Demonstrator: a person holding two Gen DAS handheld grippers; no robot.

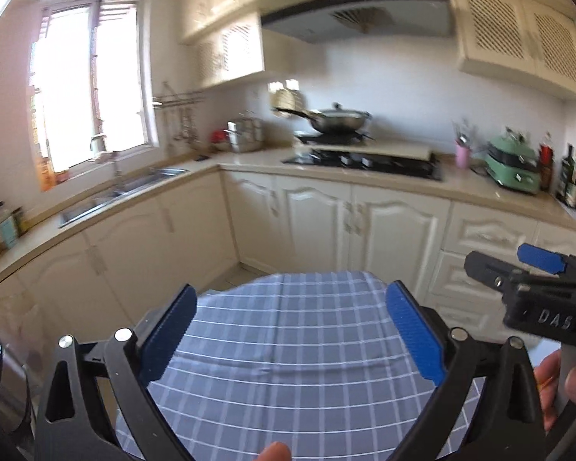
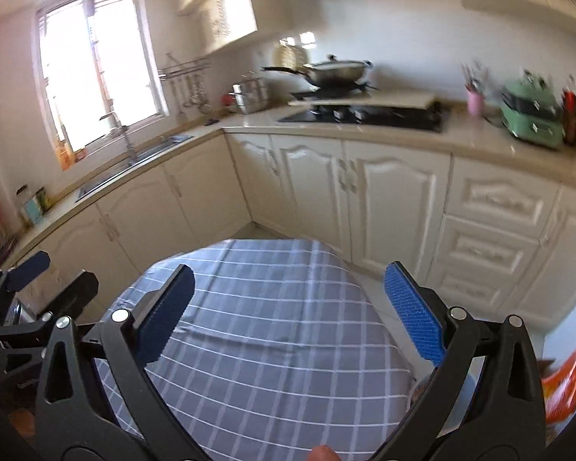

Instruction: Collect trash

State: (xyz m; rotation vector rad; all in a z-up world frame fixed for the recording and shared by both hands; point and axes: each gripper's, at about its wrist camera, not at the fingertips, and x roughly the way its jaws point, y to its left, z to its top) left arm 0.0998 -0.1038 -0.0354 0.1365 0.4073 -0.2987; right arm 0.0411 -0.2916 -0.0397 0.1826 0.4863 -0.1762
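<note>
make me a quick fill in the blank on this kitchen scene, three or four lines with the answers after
1. Both the left gripper and the right gripper have jaws that stand ____, nothing between them.
2. The tablecloth below them is grey with a ____ pattern.
3. The lidded wok sits on the ____.
4. The green appliance stands on the ____, beside a pink cup.

Missing words: open; checked; stove; counter

The only lettering I can read is "DAS", raised on the black body of my right tool (image 1: 533, 269), seen from the left wrist view. Labels on the bottles (image 1: 574, 182) are too blurred.
</note>
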